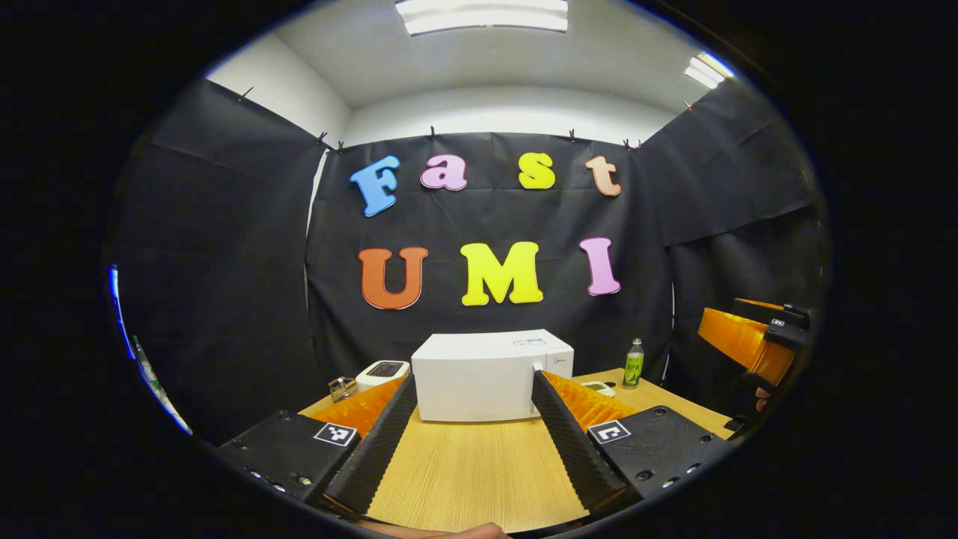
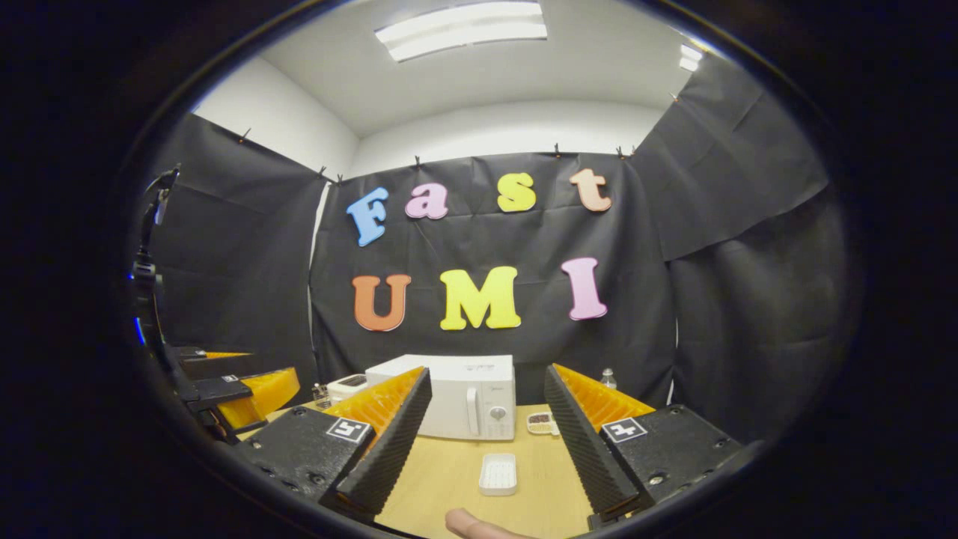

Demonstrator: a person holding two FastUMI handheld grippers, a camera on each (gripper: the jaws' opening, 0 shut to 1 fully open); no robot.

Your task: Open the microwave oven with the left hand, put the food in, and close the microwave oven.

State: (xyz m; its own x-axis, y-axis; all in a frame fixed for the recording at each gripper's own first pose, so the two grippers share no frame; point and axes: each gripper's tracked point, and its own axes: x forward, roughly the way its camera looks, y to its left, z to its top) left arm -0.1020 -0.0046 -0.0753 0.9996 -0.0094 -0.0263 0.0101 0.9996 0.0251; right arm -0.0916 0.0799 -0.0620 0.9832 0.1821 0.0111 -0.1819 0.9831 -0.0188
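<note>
The white microwave [image 1: 490,374] [image 2: 456,404] stands at the back of the wooden table [image 1: 471,471], its door shut. Its handle [image 2: 472,412] and knob [image 2: 497,412] face the right gripper view. A white rectangular tray [image 2: 498,473] lies in front of it, and a small dish [image 2: 539,423] holding dark bits sits by its right corner. My left gripper [image 1: 473,380] is open, some way short of the microwave. My right gripper [image 2: 486,374] is open too, back from the tray. Neither holds anything.
A green bottle [image 1: 634,363] stands right of the microwave. A white appliance [image 1: 382,372] and a small wire basket [image 1: 342,388] sit to its left. The other gripper appears at the edge of each view [image 1: 748,340] [image 2: 239,393]. Black cloth closes in the table.
</note>
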